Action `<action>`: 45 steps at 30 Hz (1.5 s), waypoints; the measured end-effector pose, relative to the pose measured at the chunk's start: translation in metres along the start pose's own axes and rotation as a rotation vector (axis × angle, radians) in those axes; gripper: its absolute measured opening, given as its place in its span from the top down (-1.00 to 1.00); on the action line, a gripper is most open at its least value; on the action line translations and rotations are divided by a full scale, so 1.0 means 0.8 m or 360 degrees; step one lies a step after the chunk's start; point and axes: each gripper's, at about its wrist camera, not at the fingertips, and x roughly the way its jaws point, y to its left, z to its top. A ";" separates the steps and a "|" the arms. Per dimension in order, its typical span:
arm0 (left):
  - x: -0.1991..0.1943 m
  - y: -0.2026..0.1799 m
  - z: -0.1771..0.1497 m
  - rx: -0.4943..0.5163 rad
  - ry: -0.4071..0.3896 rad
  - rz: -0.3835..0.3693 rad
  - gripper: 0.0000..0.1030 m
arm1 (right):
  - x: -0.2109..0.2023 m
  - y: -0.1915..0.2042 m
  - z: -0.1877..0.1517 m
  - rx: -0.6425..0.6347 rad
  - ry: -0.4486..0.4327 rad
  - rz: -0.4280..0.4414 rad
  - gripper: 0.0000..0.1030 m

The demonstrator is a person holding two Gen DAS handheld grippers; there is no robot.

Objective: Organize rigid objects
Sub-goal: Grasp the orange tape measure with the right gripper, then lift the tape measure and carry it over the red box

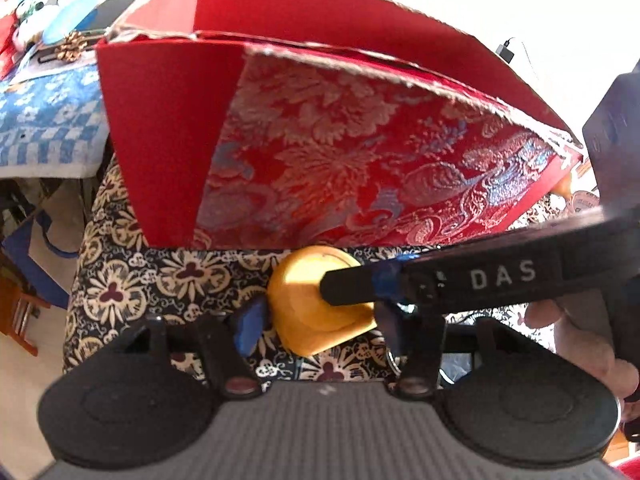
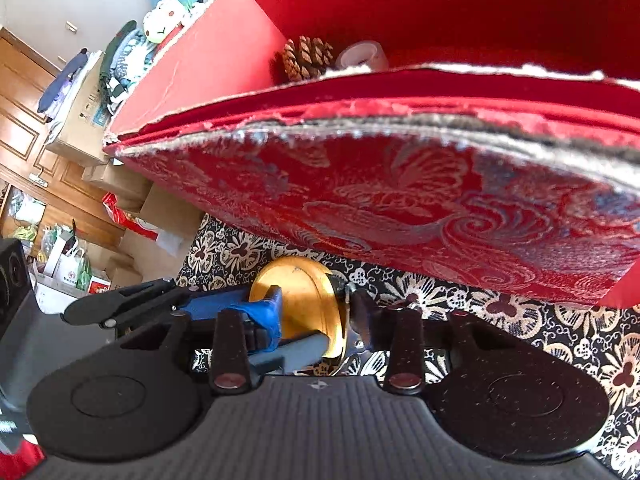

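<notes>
Evidently rigid and glossy, likely slippery, the yellow cup just before the red box sits pinched between both the left gripper and the right gripper, best held at its flanks.

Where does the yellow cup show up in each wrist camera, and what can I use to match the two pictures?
Left wrist view: the yellow cup sits low centre, between the left gripper fingers, with the right gripper's finger across it.
Right wrist view: the yellow cup is low centre, seen edge-on.
Shared landmark: the red brocade box directly behind it.
</notes>
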 end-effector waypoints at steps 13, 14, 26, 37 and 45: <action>-0.040 -0.047 0.014 0.0220 -0.0068 -0.0062 0.33 | -0.048 -0.005 -0.014 0.0052 -0.0167 0.0166 0.85; -0.039 -0.058 0.014 0.0259 -0.0080 -0.0047 0.33 | -0.048 -0.007 -0.015 0.0085 -0.0179 0.0210 0.82; -0.014 -0.059 0.013 0.0312 -0.0026 -0.0047 0.01 | -0.057 -0.037 -0.017 0.0112 -0.0258 0.0174 0.66; 0.025 -0.079 0.023 0.0291 0.0103 -0.0004 0.44 | -0.056 -0.065 -0.020 0.0355 -0.0167 0.0327 0.55; 0.005 -0.069 0.022 0.0247 0.0104 -0.0032 0.60 | -0.052 -0.069 -0.019 0.0408 -0.0118 0.0407 0.51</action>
